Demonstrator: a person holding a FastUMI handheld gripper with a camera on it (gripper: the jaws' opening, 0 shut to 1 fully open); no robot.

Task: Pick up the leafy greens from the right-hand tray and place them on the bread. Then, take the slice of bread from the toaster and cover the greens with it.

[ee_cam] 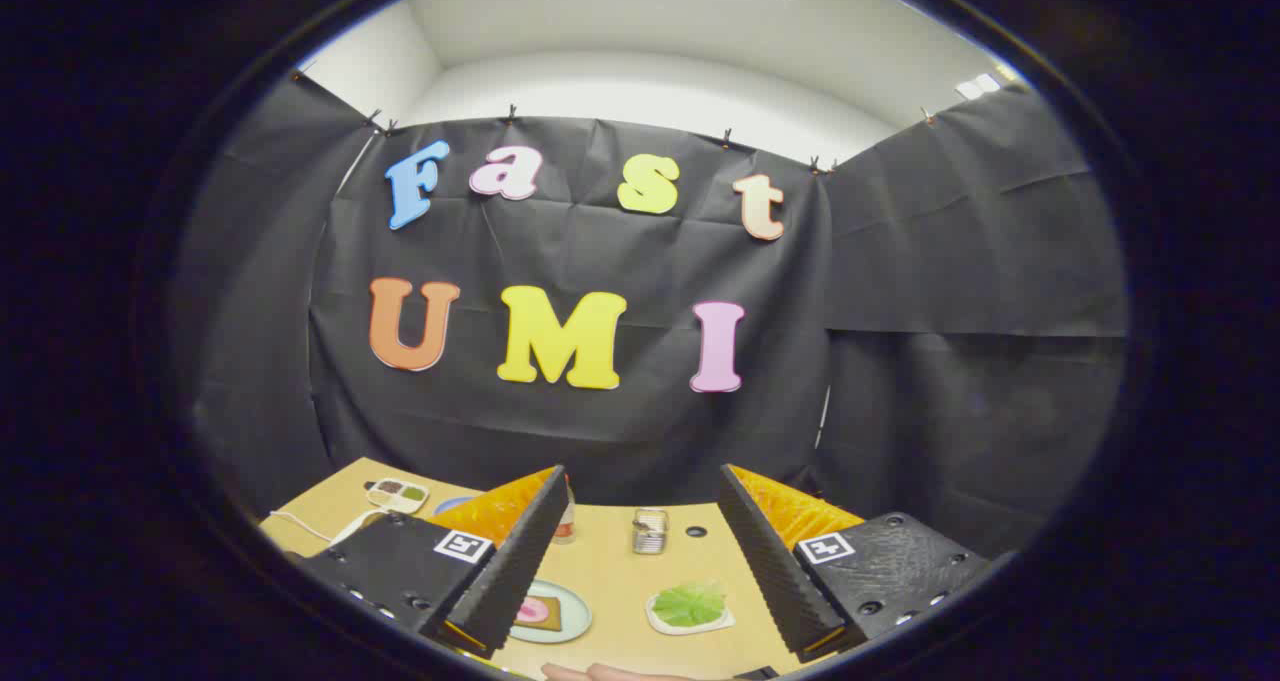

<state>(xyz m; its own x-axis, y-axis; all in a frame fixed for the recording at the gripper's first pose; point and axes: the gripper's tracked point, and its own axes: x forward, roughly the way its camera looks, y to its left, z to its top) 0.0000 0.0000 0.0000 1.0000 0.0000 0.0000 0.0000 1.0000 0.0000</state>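
Black cloth backs the tan surface. Held high, the claw gapes wide, holding nothing; leafy greens lie below between its fingers, nearer the right one, bread beside the left.

Claw camera, seemingly high, overlooks table.

Leafy greens: one flat, bright green leaf lying on a small white tray. Left of that tray, bread topped with a pink slice sits on a pale round plate. Beyond the tray stands the metallic toaster.
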